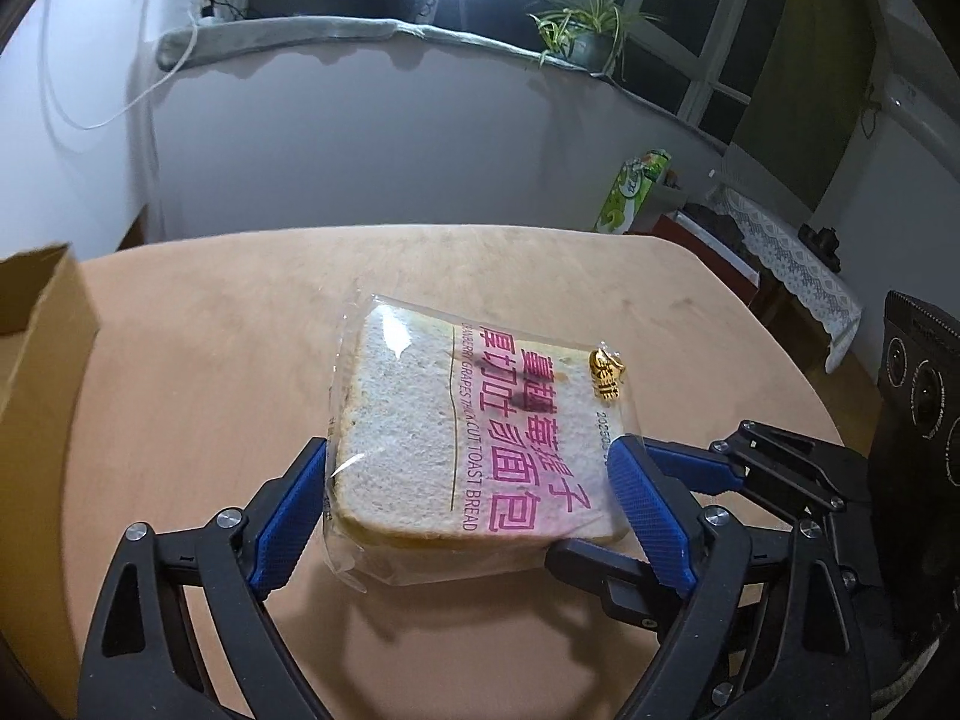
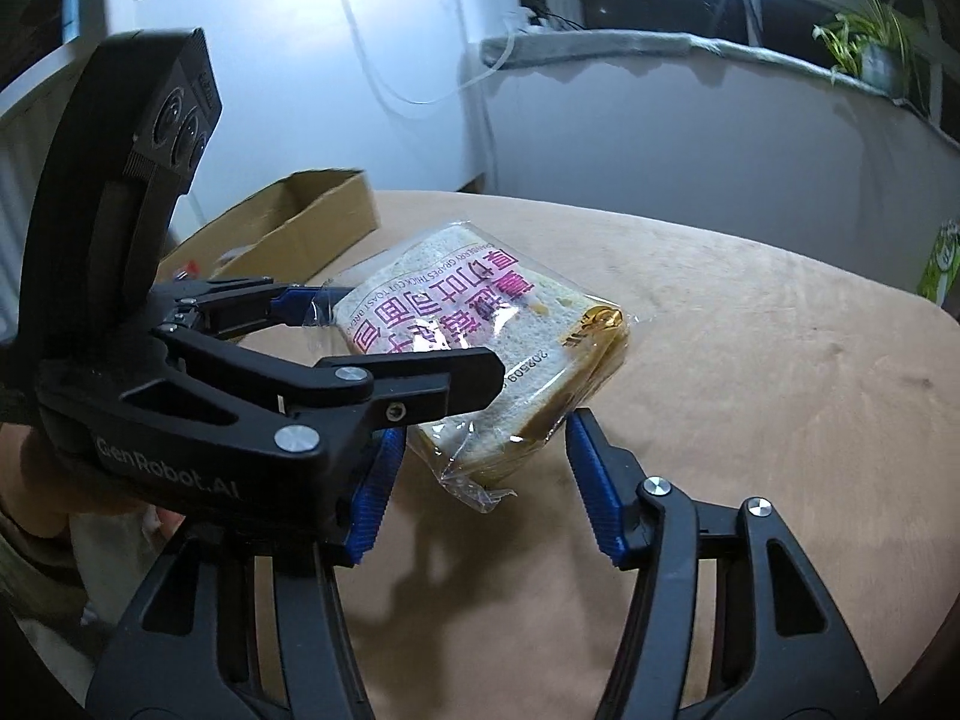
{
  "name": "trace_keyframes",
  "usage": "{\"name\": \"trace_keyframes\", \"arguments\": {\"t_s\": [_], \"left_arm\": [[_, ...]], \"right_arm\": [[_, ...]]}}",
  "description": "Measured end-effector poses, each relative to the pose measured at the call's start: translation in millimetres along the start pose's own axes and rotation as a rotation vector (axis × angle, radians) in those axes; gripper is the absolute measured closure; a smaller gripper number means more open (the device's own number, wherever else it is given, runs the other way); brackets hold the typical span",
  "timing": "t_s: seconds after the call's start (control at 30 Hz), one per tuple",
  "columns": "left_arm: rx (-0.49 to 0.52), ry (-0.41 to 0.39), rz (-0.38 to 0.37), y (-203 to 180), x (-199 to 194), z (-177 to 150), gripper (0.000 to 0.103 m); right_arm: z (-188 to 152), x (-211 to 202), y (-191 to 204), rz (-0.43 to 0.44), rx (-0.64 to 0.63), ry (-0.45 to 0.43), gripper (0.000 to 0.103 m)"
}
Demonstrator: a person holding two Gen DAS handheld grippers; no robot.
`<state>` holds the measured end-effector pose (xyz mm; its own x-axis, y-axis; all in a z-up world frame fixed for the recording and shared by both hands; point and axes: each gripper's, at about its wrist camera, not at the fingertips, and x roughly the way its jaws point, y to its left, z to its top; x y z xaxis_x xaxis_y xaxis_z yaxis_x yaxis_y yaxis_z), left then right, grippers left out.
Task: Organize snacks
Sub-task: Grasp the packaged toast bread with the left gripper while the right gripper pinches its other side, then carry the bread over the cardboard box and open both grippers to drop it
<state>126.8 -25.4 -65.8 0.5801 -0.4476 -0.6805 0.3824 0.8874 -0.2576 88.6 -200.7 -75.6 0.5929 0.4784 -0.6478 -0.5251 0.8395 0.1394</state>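
Left gripper (image 1: 474, 510) clamps the packaged toast bread (image 1: 462, 426) across its width, one blue pad (image 1: 288, 516) pressed into the wrapper on the left edge, the other against the right edge near the printed date. Package held clear of the table (image 1: 198, 360); its shadow falls on the tan surface beneath. Clear wrapper with pink lettering, "CUT TOAST BREAD" legible, gold twist tie (image 1: 607, 376) at the far right corner. From the right wrist view the same bread pack (image 2: 480, 324) sits tilted, near corner lower, loose crimped end of the wrapper hanging just ahead of the right gripper (image 2: 480, 480). Right gripper's blue fingers (image 2: 591, 489) spread apart on either side of that hanging corner, not pressing it; whether the plastic brushes a pad cannot be told. Left gripper's black body (image 2: 180, 324) crosses in front of the right gripper's left finger and hides part of it. Cardboard box (image 2: 294, 222) open-topped, at the far left of the table, beyond the bread; something red shows inside, too small to identify. In the left wrist view the box flap (image 1: 42, 324) sits at the left edge of the table. Farther back: grey-covered window ledge (image 1: 288, 36), potted spider plant (image 1: 585, 30) on it, bright lamp above. Green printed package (image 1: 630, 192) stands past the table's far right edge.
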Motion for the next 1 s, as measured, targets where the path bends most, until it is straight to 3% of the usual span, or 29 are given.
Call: {"name": "trace_keyframes", "arguments": {"t_s": [0.2,0.5,1.0], "left_arm": [[0.017,-0.024,0.045,-16.7,-20.9,-12.3,0.012],[0.015,-0.078,0.055,-23.7,-44.6,-20.3,0.012],[-0.008,-0.167,0.066,-5.1,-88.0,-28.3,0.012]], "right_arm": [[-8.5,-21.0,20.0,0.001,-0.046,-0.022,0.045],[-3.2,-43.9,44.0,-0.014,-0.107,-0.068,0.045],[20.4,-53.8,84.8,-0.009,-0.187,-0.116,0.045]]}}
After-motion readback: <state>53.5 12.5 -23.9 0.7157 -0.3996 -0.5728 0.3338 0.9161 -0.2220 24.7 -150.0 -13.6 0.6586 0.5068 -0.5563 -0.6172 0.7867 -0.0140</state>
